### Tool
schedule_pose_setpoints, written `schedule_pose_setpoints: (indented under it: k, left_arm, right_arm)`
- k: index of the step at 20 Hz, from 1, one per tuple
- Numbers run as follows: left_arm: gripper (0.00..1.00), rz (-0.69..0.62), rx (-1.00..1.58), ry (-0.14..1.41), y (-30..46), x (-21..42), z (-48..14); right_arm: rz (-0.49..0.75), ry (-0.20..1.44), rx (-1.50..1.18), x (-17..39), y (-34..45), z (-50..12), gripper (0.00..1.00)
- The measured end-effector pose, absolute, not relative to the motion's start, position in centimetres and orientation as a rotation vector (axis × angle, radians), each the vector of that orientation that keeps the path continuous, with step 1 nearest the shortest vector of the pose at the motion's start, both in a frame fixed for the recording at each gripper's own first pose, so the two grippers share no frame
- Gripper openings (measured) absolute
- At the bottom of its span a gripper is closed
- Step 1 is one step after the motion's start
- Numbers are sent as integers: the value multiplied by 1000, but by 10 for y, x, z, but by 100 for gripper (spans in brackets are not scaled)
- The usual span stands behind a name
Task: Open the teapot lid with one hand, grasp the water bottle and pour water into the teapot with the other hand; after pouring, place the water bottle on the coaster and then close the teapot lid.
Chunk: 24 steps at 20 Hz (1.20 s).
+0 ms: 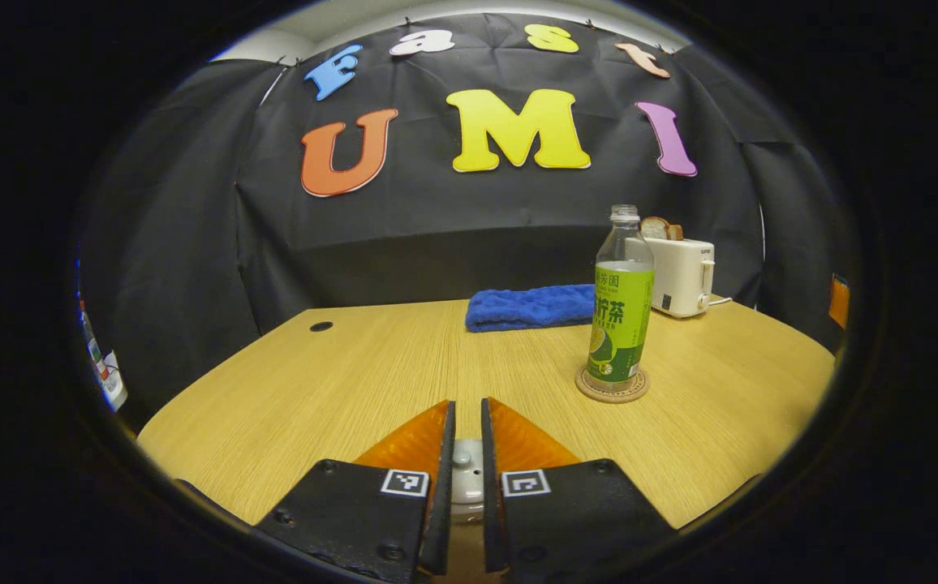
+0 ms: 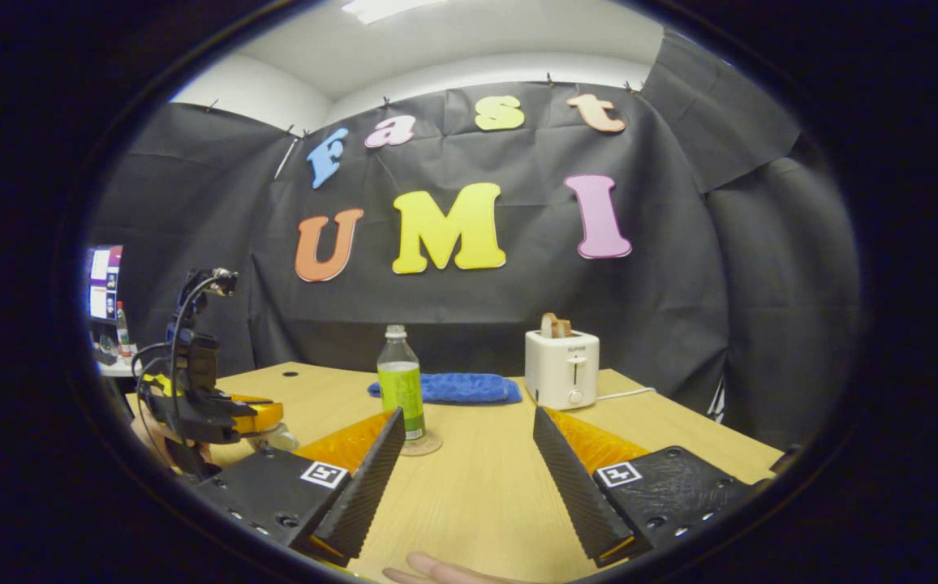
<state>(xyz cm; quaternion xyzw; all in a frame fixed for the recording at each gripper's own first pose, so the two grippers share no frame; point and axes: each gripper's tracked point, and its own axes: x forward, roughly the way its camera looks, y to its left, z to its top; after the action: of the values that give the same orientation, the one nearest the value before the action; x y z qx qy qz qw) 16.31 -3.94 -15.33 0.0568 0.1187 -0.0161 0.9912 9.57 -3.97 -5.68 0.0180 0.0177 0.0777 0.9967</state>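
1. Looks like the closing stage to me: the water bottle (image 1: 621, 302) is upright on the coaster (image 1: 612, 385), over toward the right side of the table (image 1: 339, 381), uncapped with a bit of water left in it. So the lid going back on is probably what's left

2. Left tongs (image 1: 467, 454) are nearly together, clamped on a small pale knob, which I'd guess is the teapot lid (image 1: 466, 478). Can't tell if it's seated on the pot or held above it, the fingers hide most of it

3. In the right gripper view the left tongs (image 2: 262, 418) sit near the table's left edge with something pale and rounded under them, likely the teapot (image 2: 278, 439)

4. To do this bit well: keep the lid level, lower it straight down, and only let go once it sits flat in the rim. Don't drag it sideways or the pot could slide

5. Right tongs (image 2: 466, 454) are wide apart, holding nothing, touching nothing, near the front edge and facing the bottle

6. Blue towel (image 1: 530, 307) and toaster (image 1: 681, 276) sit along the far edge, well out of the way
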Motion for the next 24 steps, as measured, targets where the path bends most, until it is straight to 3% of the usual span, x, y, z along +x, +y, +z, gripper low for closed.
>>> schedule_pose_setpoints:
  k: [1, 4, 5, 8, 16, 24]
  left_arm:
    - [23, -29, 98, 224, -39, 161, -143]
    - [65, -57, 68, 198, -45, 148, -115]
    - [65, -61, 62, 189, -45, 141, -106]
    - [80, -49, 31, 178, -42, 117, -79]
    - [93, -28, 23, 140, -44, 28, -30]
    - [93, -74, 32, 91, -50, -3, -21]
  right_arm:
    - [145, 36, 22, 92, -41, -51, 95]
    - [93, 25, -29, 76, -50, -31, 94]
    - [90, 13, -35, 69, -50, -21, 95]
    - [55, 8, -46, 51, -59, -4, 94]
    - [-1, 86, -26, 13, -62, 11, 96]
    - [-62, 151, -46, 8, -79, 2, 95]
